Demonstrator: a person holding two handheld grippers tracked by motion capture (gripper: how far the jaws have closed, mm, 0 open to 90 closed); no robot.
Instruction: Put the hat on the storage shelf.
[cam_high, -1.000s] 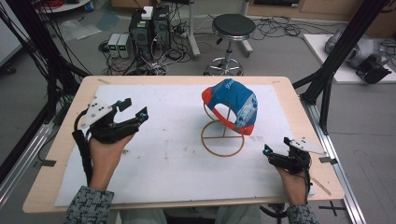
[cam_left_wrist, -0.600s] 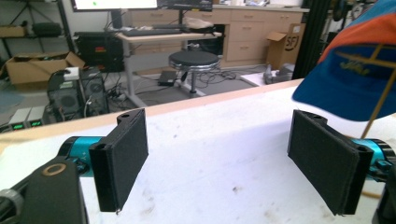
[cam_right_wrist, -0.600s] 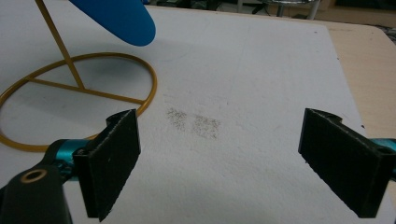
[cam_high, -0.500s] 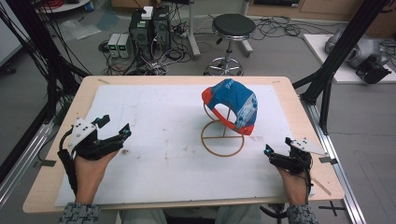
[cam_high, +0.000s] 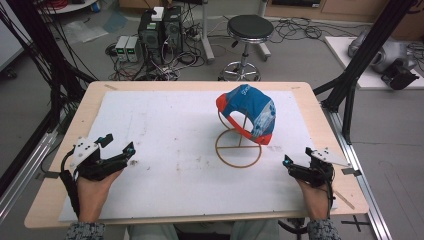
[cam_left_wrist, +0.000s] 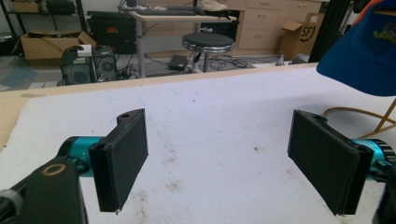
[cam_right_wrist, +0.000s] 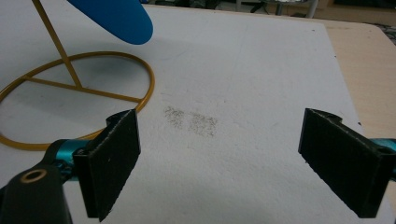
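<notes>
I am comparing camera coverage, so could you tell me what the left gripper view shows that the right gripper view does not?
The left gripper view alone takes in the room beyond the table: a black stool, computer towers and cardboard boxes. The right gripper view alone takes in the gold wire stand's full ring base and a grey smudge on the white mat. Both share the mat, the blue cap and open black jaws.

Cap (cam_high: 250, 110): blue, red-orange trim
Stand (cam_high: 238, 147): golden wire
Mat (cam_high: 165, 130): white, speckled brown
Table (cam_high: 90, 100): pale wood
Stool (cam_high: 250, 27): black seat
</notes>
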